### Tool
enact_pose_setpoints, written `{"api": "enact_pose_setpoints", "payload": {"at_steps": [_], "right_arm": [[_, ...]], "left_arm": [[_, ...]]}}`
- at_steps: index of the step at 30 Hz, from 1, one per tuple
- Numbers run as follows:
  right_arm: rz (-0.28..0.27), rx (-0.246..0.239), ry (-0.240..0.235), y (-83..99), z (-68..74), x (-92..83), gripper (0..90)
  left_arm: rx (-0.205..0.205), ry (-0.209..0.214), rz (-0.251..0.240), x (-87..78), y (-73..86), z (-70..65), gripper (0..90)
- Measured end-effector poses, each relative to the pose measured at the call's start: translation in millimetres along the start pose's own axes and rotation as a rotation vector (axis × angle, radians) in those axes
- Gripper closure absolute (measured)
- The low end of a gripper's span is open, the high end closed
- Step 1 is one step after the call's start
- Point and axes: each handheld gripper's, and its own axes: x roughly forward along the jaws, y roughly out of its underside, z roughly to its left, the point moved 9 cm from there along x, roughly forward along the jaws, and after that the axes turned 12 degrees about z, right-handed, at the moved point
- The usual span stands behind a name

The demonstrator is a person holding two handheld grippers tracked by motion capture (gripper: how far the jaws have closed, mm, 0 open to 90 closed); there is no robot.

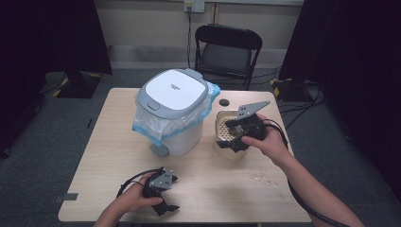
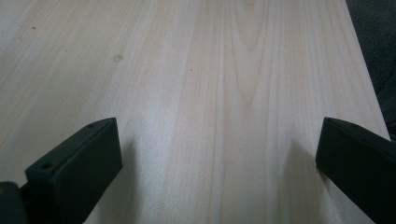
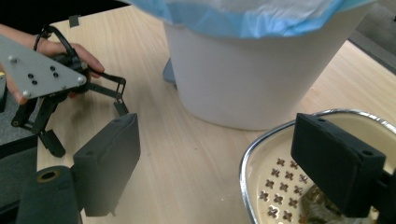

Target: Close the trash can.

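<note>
Pale wood desk (image 1: 198,189) in a dark-curtained room, one gripper parked, one over the strainer tray.

Near edge: left gripper (image 1: 163,189) sits low on the desk in the person's left hand (image 1: 130,198), jaws spread wide with bare wood between them in the left gripper view. Further in, right side: right gripper (image 1: 235,134) held in the right hand (image 1: 267,142), over the near rim of the metal tray (image 3: 261,154), jaws parted and straddling the rim, not pressing on it; one jaw hangs inside the tray, the other outside over the desk. Tray has a perforated insert (image 3: 280,196) with some brownish scraps on it. Just left of the tray: white bin (image 1: 172,111), blue liner (image 1: 146,125) folded over the rim, lid shut. Behind the desk: black folding chair (image 1: 228,49).
</note>
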Motion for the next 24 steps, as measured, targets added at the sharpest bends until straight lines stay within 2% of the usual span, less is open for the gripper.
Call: {"api": "enact_pose_setpoints", "payload": {"at_steps": [24], "right_arm": [[0.02, -0.004, -0.02, 45.4, 14.1, 14.8, 15.4]], "left_arm": [[-0.004, 0.001, -0.003, 0.2, -0.3, -0.3, 0.0]]}}
